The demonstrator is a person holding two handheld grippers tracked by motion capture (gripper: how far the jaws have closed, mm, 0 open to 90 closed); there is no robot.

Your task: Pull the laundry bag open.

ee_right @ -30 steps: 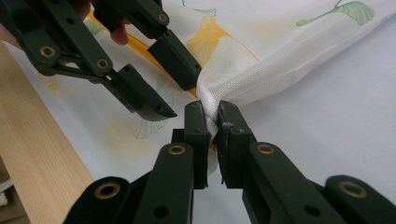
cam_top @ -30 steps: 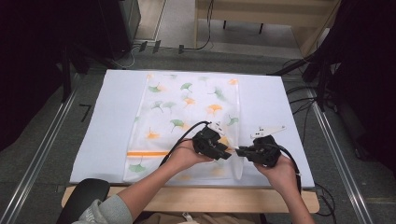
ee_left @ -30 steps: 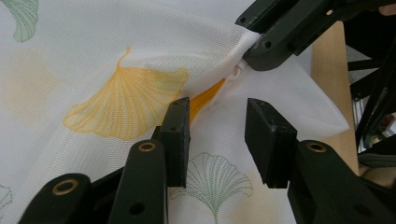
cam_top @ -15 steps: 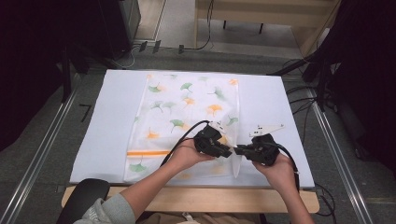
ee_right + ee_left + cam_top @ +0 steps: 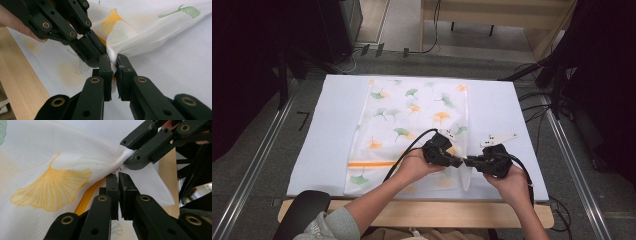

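**Cloth pinched by both grippers at its near right edge**

A white mesh cloth [image 5: 412, 132] printed with green and orange leaves is spread on the white-covered worktop [image 5: 327, 130]. Its near right edge is lifted and bunched between the two grippers, which meet tip to tip just above the front of the worktop. The left gripper [image 5: 118, 173], whose jaws have just been closing, is clamped on the gathered fabric. The right gripper [image 5: 113, 61] is clamped on the same fold, directly beside the left one. An orange stripe [image 5: 367, 164] is seen across the cloth's near end.
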